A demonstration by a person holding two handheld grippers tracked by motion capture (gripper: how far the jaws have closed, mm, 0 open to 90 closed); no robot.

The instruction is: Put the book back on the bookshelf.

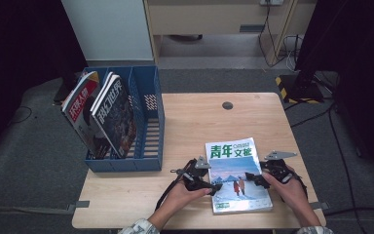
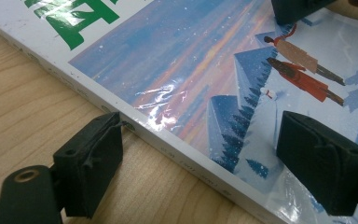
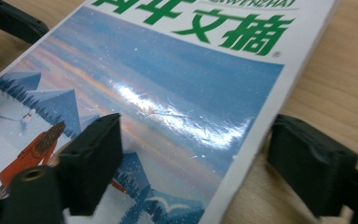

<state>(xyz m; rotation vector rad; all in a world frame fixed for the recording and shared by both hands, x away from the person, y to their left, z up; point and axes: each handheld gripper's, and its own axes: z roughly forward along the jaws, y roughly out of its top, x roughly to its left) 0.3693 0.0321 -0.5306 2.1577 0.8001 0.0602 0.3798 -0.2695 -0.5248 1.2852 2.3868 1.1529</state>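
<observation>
A light wooden desk (image 1: 190, 126) stands on grey carpet, with dark curtains at both sides and pale furniture behind. In the high view a blue file rack (image 1: 148, 122) sits at the desk's left rear, holding two magazines (image 1: 102, 114) that lean in its left compartments. A magazine with a snowy blue cover (image 1: 236, 175) lies flat near the front edge, right of centre. The left gripper (image 1: 209, 185) meets its left edge and the right gripper (image 1: 259, 179) its right edge, each held in a hand coming in from the bottom.

In the left gripper view the jaws stand open astride the magazine's edge: one over the bare wood beside the spine, the other over the cover. Whether either touches the magazine I cannot tell. The tip of the other gripper shows at the top.

In the right gripper view the jaws are likewise open, one above the cover picture, the other beside the edge over the wood. Nothing is clamped.
</observation>
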